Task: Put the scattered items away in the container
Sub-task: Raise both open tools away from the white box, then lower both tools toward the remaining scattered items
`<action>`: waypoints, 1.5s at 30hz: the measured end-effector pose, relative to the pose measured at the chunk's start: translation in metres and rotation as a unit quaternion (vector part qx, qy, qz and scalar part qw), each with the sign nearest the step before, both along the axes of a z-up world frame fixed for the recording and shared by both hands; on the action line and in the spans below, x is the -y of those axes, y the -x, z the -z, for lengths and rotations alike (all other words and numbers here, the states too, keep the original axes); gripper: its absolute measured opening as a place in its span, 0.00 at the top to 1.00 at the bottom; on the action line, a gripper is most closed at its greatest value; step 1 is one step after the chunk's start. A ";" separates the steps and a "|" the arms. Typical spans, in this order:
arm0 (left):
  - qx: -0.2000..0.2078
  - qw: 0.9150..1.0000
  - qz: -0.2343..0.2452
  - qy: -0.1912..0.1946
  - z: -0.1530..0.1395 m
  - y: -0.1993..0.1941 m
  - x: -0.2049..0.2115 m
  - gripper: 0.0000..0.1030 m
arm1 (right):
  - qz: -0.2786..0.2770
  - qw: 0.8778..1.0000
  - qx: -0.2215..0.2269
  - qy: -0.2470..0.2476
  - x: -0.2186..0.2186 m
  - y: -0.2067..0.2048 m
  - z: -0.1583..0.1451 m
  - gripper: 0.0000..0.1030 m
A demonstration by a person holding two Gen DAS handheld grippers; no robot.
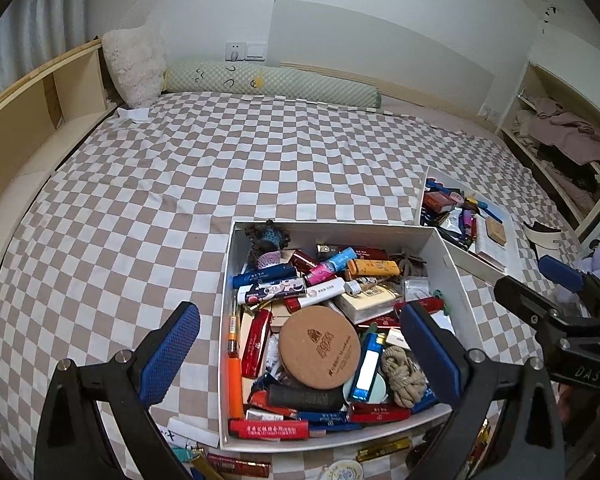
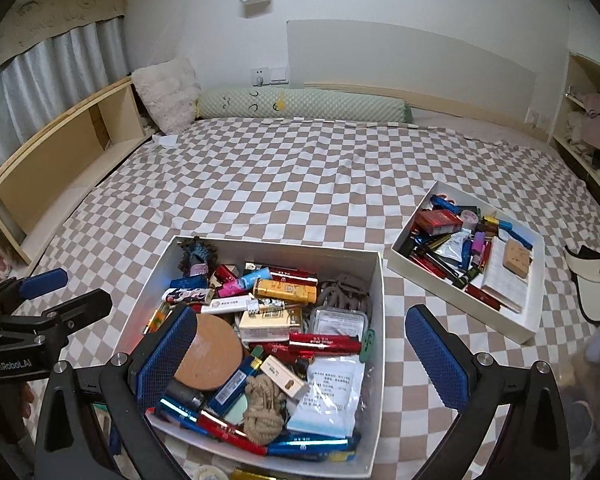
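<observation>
Checkered bedding (image 1: 220, 168) carries your big white box (image 1: 332, 227), already heaped with lighters and a cork coaster (image 1: 319, 347). Most looks done; a few strays (image 1: 239, 465) lie on the bed just before its near wall. Your left gripper (image 1: 300, 358) and right gripper (image 2: 300, 358) both gape wide, holding nothing, above the box. A second tray (image 2: 536, 248) sits well apart; the near wall blocks your reach.

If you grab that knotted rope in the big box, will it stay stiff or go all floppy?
Probably floppy: the knotted rope looks like soft twisted cord, so loose ends may dangle. The knot itself likely keeps its lumpy shape. It seems light and rough, so unlikely to slip or roll.
</observation>
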State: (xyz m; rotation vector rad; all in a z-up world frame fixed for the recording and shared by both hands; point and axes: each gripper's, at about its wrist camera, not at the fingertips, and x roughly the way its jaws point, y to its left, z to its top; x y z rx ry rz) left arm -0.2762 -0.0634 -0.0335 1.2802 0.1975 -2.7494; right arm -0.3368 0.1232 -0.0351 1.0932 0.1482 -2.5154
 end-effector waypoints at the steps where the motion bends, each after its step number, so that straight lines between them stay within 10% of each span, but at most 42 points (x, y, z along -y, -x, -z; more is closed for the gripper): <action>1: -0.001 1.000 0.000 0.000 -0.002 -0.003 -0.001 0.02 | 0.001 1.000 -0.002 -0.001 -0.002 -0.003 -0.002 0.00; 45: -0.076 0.995 0.030 0.049 -0.054 -0.128 -0.038 0.02 | -0.016 0.996 -0.085 0.004 -0.028 -0.138 -0.046 0.00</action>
